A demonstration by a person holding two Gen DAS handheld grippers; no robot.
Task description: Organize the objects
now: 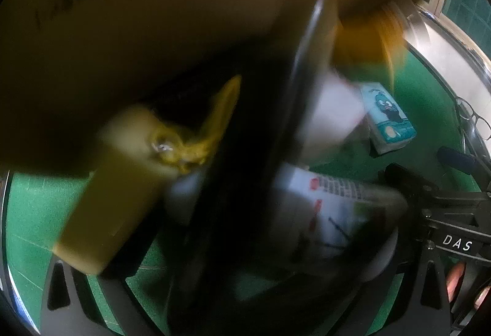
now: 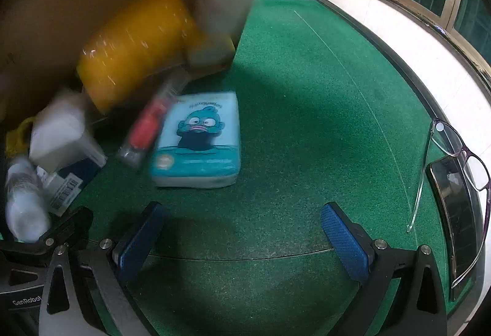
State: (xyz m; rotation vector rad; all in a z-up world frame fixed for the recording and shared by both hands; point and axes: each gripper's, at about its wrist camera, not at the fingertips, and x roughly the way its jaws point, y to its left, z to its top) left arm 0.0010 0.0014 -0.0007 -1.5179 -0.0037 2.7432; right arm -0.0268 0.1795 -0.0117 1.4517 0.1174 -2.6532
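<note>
A: Right gripper [image 2: 244, 231] first. We see both blue pads spread wide over bare green felt table [image 2: 307, 90], nothing between them.

B: Agreed, released. The light-blue tissue pack with a cartoon fish face [image 2: 198, 141] lies flat just ahead of the left pad.

A: Beside the pack we see a blurred red-and-clear tube [image 2: 147, 129], an orange-yellow roll [image 2: 132, 50] and white boxes.

B: Clear-framed glasses [image 2: 451, 164] and a dark phone [image 2: 454, 213] sit at the table's right edge.

A: Left gripper [image 1: 245, 290]: heavily blurred. Jaws read spread; a dark object crosses the middle, but we cannot tell any contact.

B: A brown cardboard sheet [image 1: 138, 29] fills the top there.
</note>
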